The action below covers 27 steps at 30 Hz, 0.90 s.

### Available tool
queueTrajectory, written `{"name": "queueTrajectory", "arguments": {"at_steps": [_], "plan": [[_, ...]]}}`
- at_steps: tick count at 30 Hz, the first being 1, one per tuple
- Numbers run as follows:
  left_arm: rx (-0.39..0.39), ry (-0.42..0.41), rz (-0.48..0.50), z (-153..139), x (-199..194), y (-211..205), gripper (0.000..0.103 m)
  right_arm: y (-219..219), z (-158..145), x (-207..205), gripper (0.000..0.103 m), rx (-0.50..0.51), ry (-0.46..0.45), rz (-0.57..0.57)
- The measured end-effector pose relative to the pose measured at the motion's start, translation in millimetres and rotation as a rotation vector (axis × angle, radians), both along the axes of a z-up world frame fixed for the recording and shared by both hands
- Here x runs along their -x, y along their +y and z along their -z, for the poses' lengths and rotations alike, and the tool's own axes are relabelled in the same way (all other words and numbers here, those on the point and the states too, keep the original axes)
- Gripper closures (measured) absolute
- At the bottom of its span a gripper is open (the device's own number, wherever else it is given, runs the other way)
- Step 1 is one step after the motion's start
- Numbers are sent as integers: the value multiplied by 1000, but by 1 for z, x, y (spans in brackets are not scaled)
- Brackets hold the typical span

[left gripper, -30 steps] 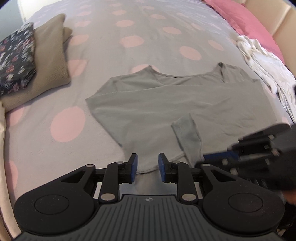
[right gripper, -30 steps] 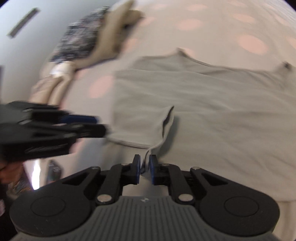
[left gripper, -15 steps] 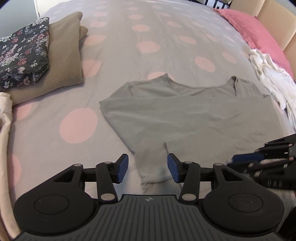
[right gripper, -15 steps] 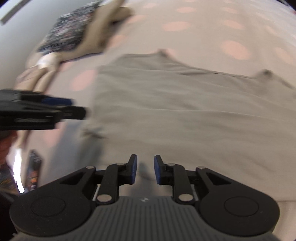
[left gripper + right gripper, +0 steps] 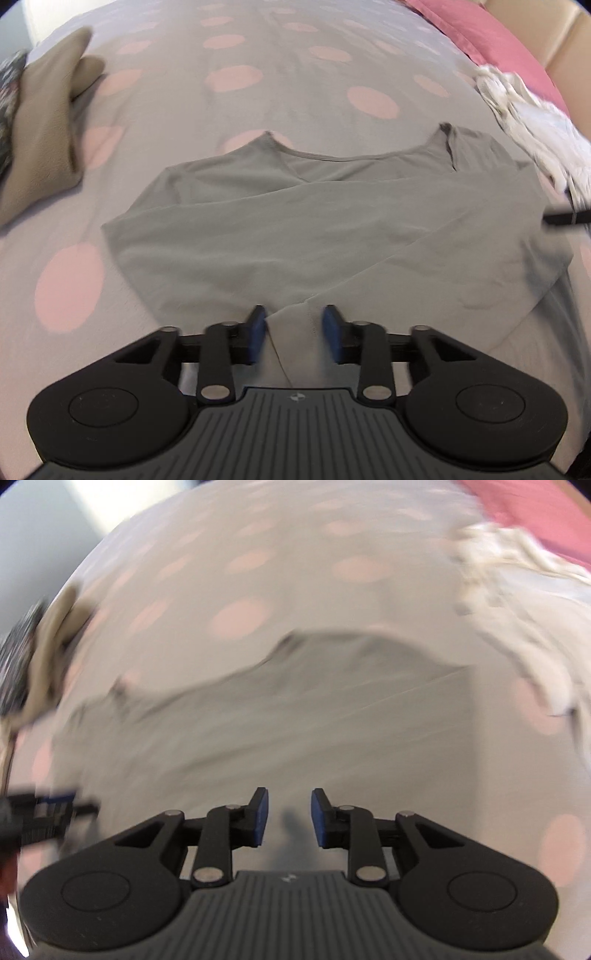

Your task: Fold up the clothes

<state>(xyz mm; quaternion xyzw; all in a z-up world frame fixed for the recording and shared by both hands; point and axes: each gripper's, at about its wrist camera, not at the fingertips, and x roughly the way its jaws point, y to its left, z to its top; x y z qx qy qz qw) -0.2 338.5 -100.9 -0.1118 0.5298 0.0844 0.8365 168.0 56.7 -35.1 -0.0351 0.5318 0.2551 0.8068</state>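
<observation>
Lying flat, grey top (image 5: 295,221), sleeve cuff between parted left claw (image 5: 294,332)

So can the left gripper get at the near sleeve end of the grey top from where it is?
Probably yes: the left gripper is open, the grey top lies flat, and its sleeve end sits between the jaws, unobstructed.

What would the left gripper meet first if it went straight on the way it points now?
Probably the grey top: the open left gripper already straddles its folded sleeve end, though height above the cloth is unclear.
</observation>
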Motion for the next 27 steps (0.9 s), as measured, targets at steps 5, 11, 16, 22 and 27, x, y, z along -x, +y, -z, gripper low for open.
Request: {"name": "queueTrajectory", "arguments": {"at_steps": [5, 11, 16, 22, 27], "plan": [[22, -39, 34, -17, -3, -6, 98, -42, -9, -50, 73, -41, -9, 214], [40, -152, 32, -62, -1, -4, 99, -61, -3, -81, 73, -66, 10, 332], [74, -266, -7, -96, 1, 12, 99, -64, 5, -93, 73, -78, 31, 369], [73, -303, -59, -112, 6, 38, 99, -55, 5, -87, 72, -67, 11, 320], [76, -198, -124, -85, 10, 56, 99, -52, 8, -84, 72, -52, 14, 285]]}}
